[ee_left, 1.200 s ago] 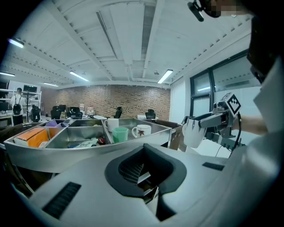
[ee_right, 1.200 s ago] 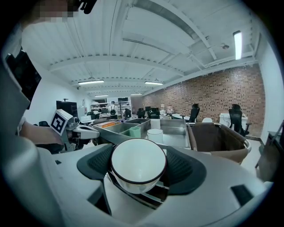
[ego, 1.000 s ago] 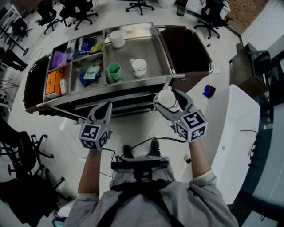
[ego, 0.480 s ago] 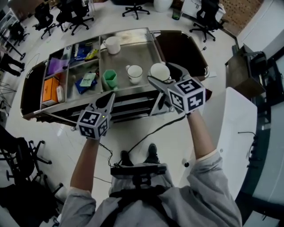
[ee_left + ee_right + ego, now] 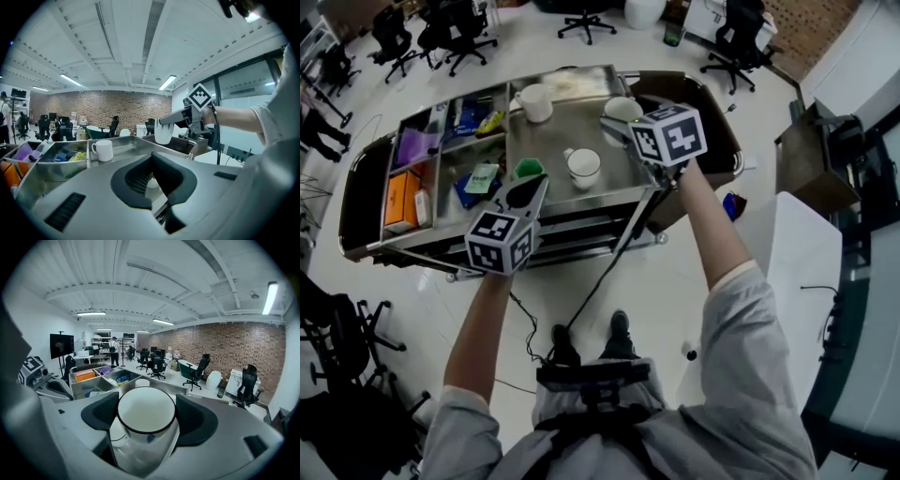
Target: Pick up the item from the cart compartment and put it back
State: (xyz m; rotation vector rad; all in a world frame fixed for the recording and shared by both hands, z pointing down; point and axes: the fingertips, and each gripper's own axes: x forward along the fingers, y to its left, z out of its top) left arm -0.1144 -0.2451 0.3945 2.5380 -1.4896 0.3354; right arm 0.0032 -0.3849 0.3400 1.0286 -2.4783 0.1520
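Note:
A steel cart (image 5: pixel 572 127) stands before me, with a big tray compartment on the right and small bins on the left. My right gripper (image 5: pixel 619 111) is shut on a white cup (image 5: pixel 623 106) and holds it upright over the back right of the tray. The right gripper view shows that cup (image 5: pixel 146 411) between the pads. My left gripper (image 5: pixel 525 190) hovers over the cart's front edge, shut and holding nothing. It hides part of a green cup (image 5: pixel 528 167). A white cup (image 5: pixel 583 166) and a handled mug (image 5: pixel 536 101) stand on the tray.
The left bins hold an orange box (image 5: pixel 401 200), a purple packet (image 5: pixel 419 145) and blue packets (image 5: pixel 478 178). A dark brown end panel (image 5: pixel 698 108) closes the cart's right side. A white table (image 5: pixel 797 272) is at my right, and office chairs (image 5: pixel 459 28) stand behind.
My right gripper has carried the white cup up from below the cart's front edge to over the back right of the tray. The left gripper has moved forward over the front rim.

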